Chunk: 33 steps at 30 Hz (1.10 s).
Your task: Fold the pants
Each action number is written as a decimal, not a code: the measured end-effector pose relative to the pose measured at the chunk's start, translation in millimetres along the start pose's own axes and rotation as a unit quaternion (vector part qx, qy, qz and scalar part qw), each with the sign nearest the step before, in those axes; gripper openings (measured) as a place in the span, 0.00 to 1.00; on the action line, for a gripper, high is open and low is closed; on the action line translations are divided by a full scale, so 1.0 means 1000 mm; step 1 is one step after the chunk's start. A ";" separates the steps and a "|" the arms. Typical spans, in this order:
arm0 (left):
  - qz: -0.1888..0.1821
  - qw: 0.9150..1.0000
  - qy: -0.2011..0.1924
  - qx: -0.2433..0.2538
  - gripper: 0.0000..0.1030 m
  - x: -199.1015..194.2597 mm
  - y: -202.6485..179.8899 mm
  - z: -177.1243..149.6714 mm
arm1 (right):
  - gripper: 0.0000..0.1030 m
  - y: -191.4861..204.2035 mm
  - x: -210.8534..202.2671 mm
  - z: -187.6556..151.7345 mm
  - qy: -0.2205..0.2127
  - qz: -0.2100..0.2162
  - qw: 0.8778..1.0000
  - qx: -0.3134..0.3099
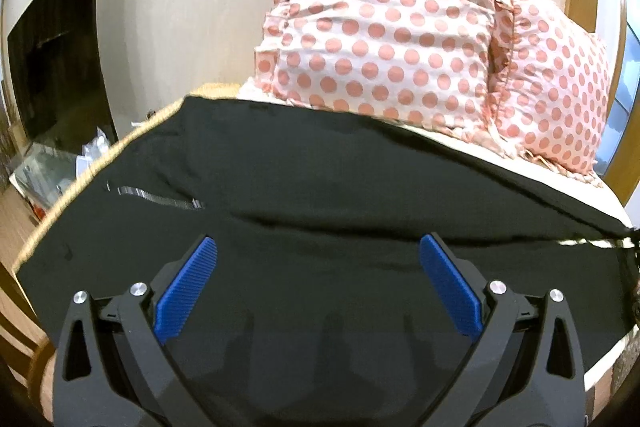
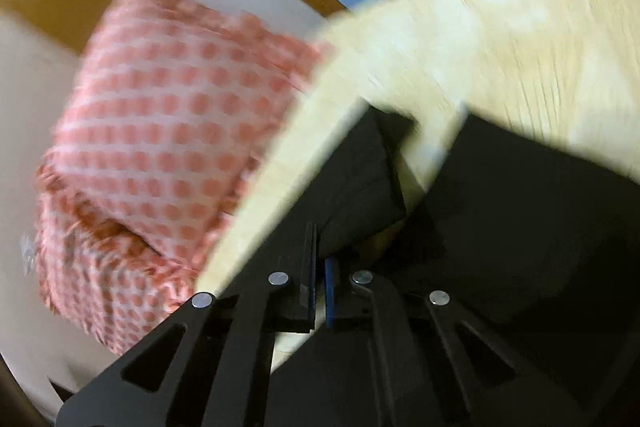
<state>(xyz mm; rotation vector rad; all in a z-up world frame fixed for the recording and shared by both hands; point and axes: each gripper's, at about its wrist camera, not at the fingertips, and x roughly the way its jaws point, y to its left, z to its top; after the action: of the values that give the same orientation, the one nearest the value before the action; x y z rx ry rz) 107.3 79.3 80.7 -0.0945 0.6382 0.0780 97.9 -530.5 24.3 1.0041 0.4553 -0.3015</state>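
Pants (image 1: 320,195) in black cloth lie spread across the bed (image 1: 560,183) in the left wrist view, filling the lower half of the picture, with a long fold line running across them and a pale zip or stripe showing toward the left. Behind them two spotted pillows (image 1: 384,23) lean against the wall. The left tool (image 1: 318,255) hangs just over the cloth with its blue pads (image 1: 186,291) set wide apart and nothing between them; whether the tips touch the fabric I cannot tell. In the right wrist view, which is blurred, the right tool (image 2: 322,259) has its fingers drawn together, and a dark flap of the pants (image 2: 360,179) rises from right at the tips, so it looks clamped on a pinch of that cloth, though the blur keeps me from being certain. The cream bed cover (image 2: 480,39) shows beyond, and one spotted pillow (image 2: 168,115) sits to the left. My reading is that a fold is under way, with the right side carrying an edge or leg end while the left side waits free. The next move likely calls for the left tool to take hold of a matching edge, so both ends travel evenly and the cloth lands flat without bunching.
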 end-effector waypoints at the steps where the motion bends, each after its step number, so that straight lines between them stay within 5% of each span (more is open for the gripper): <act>1: 0.004 1.000 0.001 0.002 0.98 0.003 0.003 0.007 | 0.03 0.003 -0.007 0.001 -0.007 0.016 1.000 -0.006; 5: -0.020 1.000 -0.001 -0.022 0.98 0.026 0.024 0.042 | 0.03 -0.001 -0.028 0.007 -0.018 0.101 0.994 0.023; 8: -0.039 0.999 -0.003 -0.034 0.98 0.048 0.031 0.068 | 0.03 -0.012 -0.041 0.005 -0.016 0.126 0.991 0.042; 11: -0.012 1.000 0.009 -0.019 0.98 0.077 0.025 0.095 | 0.03 -0.025 -0.049 0.000 -0.015 0.134 0.989 0.052; 18: -0.016 0.995 0.093 -0.031 0.95 0.168 0.011 0.136 | 0.03 -0.057 -0.053 -0.013 0.000 0.127 0.988 0.089; 24: -0.041 0.970 0.202 -0.126 0.65 0.245 0.018 0.143 | 0.03 -0.065 -0.051 -0.012 0.006 0.122 0.988 0.094; 26: -0.030 0.965 0.210 -0.153 0.52 0.256 0.026 0.142 | 0.03 -0.065 -0.051 -0.012 0.005 0.122 0.988 0.092; 28: -0.023 0.962 0.212 -0.169 0.16 0.259 0.036 0.138 | 0.03 -0.066 -0.050 -0.010 0.006 0.121 0.988 0.091; 31: -0.040 0.955 0.200 -0.216 0.08 0.242 0.060 0.129 | 0.03 -0.064 -0.046 -0.006 0.009 0.119 0.989 0.084; 33: -0.046 0.960 0.173 -0.215 0.06 0.211 0.068 0.124 | 0.03 -0.062 -0.044 -0.002 0.006 0.118 0.990 0.082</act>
<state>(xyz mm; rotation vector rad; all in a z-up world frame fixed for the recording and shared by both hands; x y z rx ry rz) 342.8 170.3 49.5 -0.5678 0.9589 0.1113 31.4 -558.9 -0.7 1.2087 0.3227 -0.1217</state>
